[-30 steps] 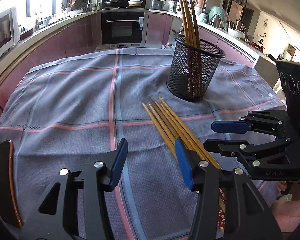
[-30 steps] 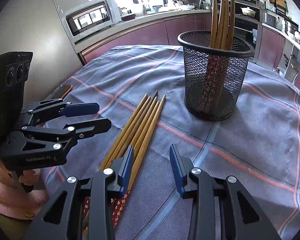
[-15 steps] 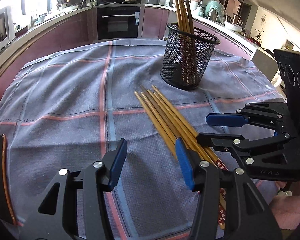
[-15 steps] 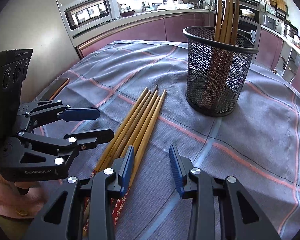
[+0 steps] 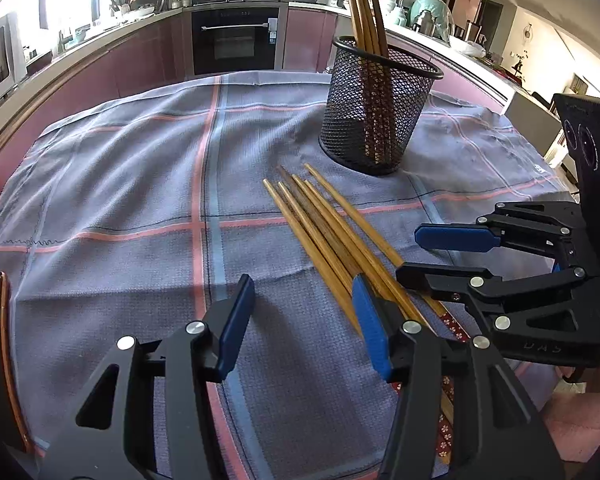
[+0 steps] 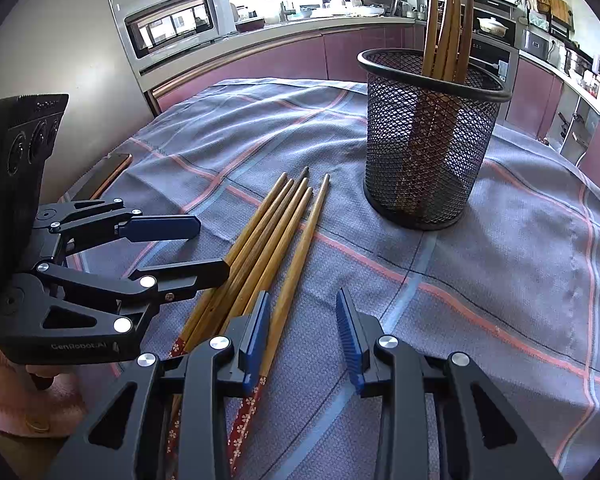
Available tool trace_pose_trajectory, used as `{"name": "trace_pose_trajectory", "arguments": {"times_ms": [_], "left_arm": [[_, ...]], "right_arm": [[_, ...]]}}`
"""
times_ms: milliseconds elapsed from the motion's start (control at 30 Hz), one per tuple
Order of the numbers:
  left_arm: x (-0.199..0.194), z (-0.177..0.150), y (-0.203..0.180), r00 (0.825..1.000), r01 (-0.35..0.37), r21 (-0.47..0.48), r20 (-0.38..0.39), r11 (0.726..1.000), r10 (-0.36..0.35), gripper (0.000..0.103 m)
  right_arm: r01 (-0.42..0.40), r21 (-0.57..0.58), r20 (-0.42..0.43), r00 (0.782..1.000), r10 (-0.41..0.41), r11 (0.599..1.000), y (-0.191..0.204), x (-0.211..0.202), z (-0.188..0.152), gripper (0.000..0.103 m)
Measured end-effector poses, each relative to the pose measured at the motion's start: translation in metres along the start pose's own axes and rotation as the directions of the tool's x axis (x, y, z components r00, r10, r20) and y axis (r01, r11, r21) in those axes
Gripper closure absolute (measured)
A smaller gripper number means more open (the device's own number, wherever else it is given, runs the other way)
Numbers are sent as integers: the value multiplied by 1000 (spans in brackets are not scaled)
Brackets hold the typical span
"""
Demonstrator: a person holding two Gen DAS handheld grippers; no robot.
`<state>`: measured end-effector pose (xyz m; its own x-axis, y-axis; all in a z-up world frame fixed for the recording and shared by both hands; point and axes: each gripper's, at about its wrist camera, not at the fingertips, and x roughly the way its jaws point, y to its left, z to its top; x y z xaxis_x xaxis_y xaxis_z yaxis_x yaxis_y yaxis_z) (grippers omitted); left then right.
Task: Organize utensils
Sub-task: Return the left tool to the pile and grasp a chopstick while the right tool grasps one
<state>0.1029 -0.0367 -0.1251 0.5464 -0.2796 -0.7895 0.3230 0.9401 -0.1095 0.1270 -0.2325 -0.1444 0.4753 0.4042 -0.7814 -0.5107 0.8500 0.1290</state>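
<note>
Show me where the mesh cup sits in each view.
Left wrist: mesh cup upper right of centre, beyond the loose chopsticks.
Right wrist: mesh cup upper right of centre, right of the chopstick tips.
Shared landmark: the chopsticks standing in it.

Right gripper (image 6: 302,332) low over the checked cloth (image 6: 500,272), jaws apart, nothing between them. Its left finger sits over the loose chopsticks (image 6: 276,232), six or so, lying side by side, tips toward the mesh holder (image 6: 428,160). Holder upright, near those tips but not touching, with more chopsticks (image 6: 448,24) standing inside. Left gripper (image 6: 204,248) comes in from the left, jaws apart, lower finger just at the bundle's edge. Phone (image 6: 104,176) on the cloth's far left edge.
</note>
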Motion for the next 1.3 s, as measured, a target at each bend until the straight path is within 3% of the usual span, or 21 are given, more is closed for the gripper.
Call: {"name": "trace_pose_trajectory", "arguments": {"times_ms": [500,633,700,767,833,933,1167,1300], "left_arm": [[2,2,1,1000,-2,14,-26,1000,3,60],[3,4,1,999,-13,23,-33,1000,14,75],[3,5,5,999,-11,16,-37,1000,11,77],[3,7,8,999,-1,4,-41,1000,1,77],[4,9,9,999,-7,4,-41,1000,8,70],[8,12,10,999,-15,1,-43,1000,15,72],[11,15,10,998,-43,-17,-38,999,42,79],[10,15,12,998,-47,-36,-33,998,46,89]], "right_arm": [[19,-14,6,1000,-19,1000,1,0,1,71],[38,-33,7,999,-38,999,4,1,2,71],[41,-37,7,999,-41,998,4,2,2,72],[41,-35,7,999,-40,999,3,2,3,72],[42,-34,8,999,-41,999,3,3,4,72],[44,-34,9,999,-43,998,4,5,6,72],[53,-30,12,999,-53,998,1,8,9,81],[39,-6,12,999,-39,999,-4,7,9,94]]}}
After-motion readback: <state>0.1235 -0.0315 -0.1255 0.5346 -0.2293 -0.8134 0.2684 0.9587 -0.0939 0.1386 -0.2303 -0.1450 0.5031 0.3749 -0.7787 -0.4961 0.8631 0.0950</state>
